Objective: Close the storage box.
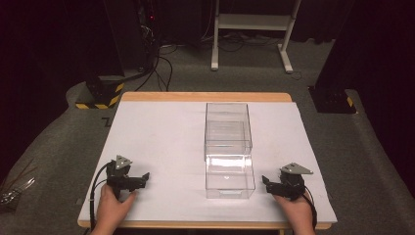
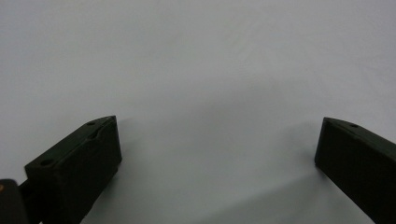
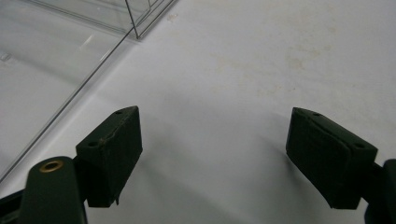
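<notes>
both hands rest at the near edge: left gripper (image 1: 145,176) left of the clear drawer box (image 1: 229,149), jaws wide, empty; right gripper (image 1: 265,180) right of it, equally wide. drawer half out; nothing grasped yet.

We see two clear boxes (image 1: 228,152) at frame centre, one directly behind the other, touching. Our left gripper (image 1: 139,180) rests lower left, our right gripper (image 1: 269,183) lower right, flanking the nearer box.
</notes>
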{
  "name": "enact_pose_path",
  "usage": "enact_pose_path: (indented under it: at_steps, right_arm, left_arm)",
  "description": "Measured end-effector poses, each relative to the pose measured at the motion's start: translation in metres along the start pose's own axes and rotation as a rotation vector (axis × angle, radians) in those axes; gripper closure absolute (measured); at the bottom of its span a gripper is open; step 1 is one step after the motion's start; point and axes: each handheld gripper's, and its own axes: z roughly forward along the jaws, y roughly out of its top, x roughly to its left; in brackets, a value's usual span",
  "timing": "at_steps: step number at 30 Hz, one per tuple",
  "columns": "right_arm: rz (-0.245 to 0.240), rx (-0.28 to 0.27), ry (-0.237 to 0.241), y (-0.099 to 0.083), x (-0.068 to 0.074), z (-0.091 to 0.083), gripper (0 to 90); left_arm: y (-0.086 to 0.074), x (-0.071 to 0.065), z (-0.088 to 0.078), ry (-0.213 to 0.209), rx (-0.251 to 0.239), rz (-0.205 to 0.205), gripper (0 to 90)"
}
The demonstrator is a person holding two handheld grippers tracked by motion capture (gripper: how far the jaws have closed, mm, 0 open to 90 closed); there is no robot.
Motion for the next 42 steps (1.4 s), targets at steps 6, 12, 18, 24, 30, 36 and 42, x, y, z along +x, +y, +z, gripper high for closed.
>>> enact_pose_path:
  at_steps: [6,12,18,24,30,36,42]
  right_arm:
    - [-0.001,-0.020,0.010,0.001,0.001,-0.005,17.3]
    - [-0.006,-0.064,0.017,0.005,0.003,-0.014,17.0]
    - [-0.017,-0.105,0.027,0.009,0.008,-0.022,16.8]
    - [-0.014,-0.138,0.038,0.012,0.010,-0.030,16.7]
    - [-0.015,-0.167,0.046,0.015,0.013,-0.039,16.7]
    - [-0.021,-0.195,0.054,0.017,0.018,-0.048,16.8]
    - [-0.034,-0.225,0.065,0.020,0.024,-0.056,16.9]
  left_arm:
    - [0.000,0.000,0.000,0.000,0.000,0.000,0.6]
    - [0.000,0.000,0.000,0.000,0.000,0.000,0.6]
    - [0.000,0.000,0.000,0.000,0.000,0.000,0.6]
    - [0.000,0.000,0.000,0.000,0.000,0.000,0.6]
    - [0.000,0.000,0.000,0.000,0.000,0.000,0.6]
    - [0.000,0.000,0.000,0.000,0.000,0.000,0.6]
    - [0.000,0.000,0.000,0.000,0.000,0.000,0.6]
